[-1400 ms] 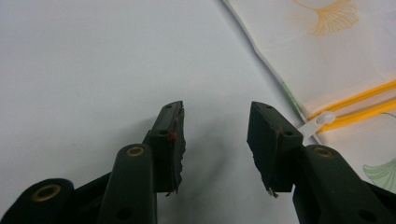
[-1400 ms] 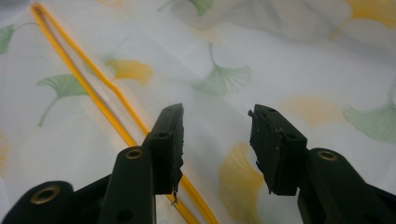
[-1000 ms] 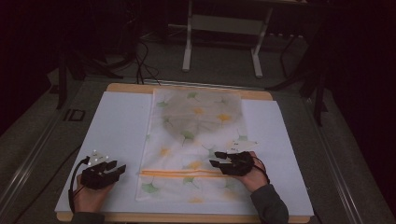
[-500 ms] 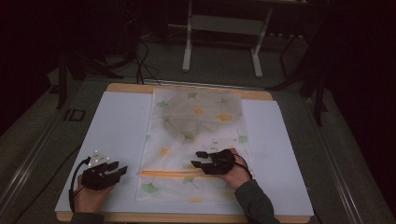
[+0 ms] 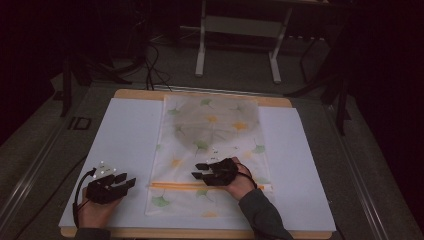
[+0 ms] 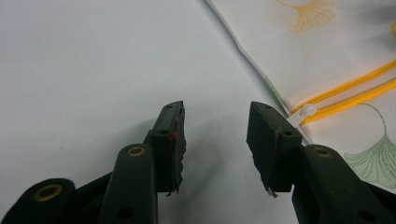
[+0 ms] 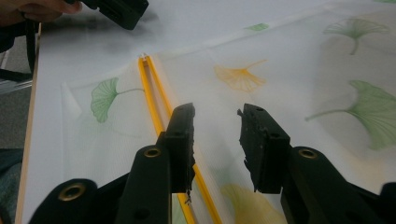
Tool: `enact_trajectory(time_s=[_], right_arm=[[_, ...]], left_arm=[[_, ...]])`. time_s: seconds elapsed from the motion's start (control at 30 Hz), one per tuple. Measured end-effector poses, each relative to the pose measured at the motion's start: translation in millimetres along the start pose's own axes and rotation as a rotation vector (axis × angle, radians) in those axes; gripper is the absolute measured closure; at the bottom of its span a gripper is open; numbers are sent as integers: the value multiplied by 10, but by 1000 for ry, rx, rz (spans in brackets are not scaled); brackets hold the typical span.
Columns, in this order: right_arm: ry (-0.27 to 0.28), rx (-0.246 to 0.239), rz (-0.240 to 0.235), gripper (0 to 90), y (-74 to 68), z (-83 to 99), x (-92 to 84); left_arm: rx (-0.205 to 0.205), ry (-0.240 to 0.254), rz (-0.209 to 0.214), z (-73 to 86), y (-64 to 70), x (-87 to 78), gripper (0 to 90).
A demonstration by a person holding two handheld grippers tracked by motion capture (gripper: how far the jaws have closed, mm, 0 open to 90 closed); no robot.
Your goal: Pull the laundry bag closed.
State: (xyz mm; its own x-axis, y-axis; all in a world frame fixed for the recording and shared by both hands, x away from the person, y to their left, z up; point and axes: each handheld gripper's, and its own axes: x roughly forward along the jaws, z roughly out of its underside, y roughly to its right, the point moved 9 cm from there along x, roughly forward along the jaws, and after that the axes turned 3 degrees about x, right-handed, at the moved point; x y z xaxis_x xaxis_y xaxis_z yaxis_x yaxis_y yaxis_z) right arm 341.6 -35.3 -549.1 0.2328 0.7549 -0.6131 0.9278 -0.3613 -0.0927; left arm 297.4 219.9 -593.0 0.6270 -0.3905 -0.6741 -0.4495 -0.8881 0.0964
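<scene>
Sliding leftward along the bag, the right gripper now sits over the middle of the leaf-print mesh bag, where a second ago it was out by the bag's right edge. Its jaws are open at a medium gap and hold nothing; in the right gripper view they hover just above the yellow zipper, the left jaw right over the track. The left gripper has not shifted: it rests on the white surface near the front left, just beside the bag's left edge. Its jaws are also apart and empty, and in the left gripper view the small white zipper pull lies just past the right jaw, not touching as far as I can tell. The bag lies flat, centred on the surface, long side running near to far, zipper crossing it near the front. Judgement: the right hand is tracking the zipper toward the pull at the left end; grasping the pull or pinning the fabric looks like the next step, zipper not yet worked.
</scene>
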Motion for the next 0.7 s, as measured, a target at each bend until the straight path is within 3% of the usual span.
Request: enact_trajectory(time_s=[0.4, 0.7], right_arm=[[-22, -44, -44, 672, -137, -149, 388], [-22, -45, -81, 694, -234, -230, 630]], left_arm=[[-18, 11, -11, 11, -70, -54, 566], [-29, 17, -19, 17, -108, -81, 566]])
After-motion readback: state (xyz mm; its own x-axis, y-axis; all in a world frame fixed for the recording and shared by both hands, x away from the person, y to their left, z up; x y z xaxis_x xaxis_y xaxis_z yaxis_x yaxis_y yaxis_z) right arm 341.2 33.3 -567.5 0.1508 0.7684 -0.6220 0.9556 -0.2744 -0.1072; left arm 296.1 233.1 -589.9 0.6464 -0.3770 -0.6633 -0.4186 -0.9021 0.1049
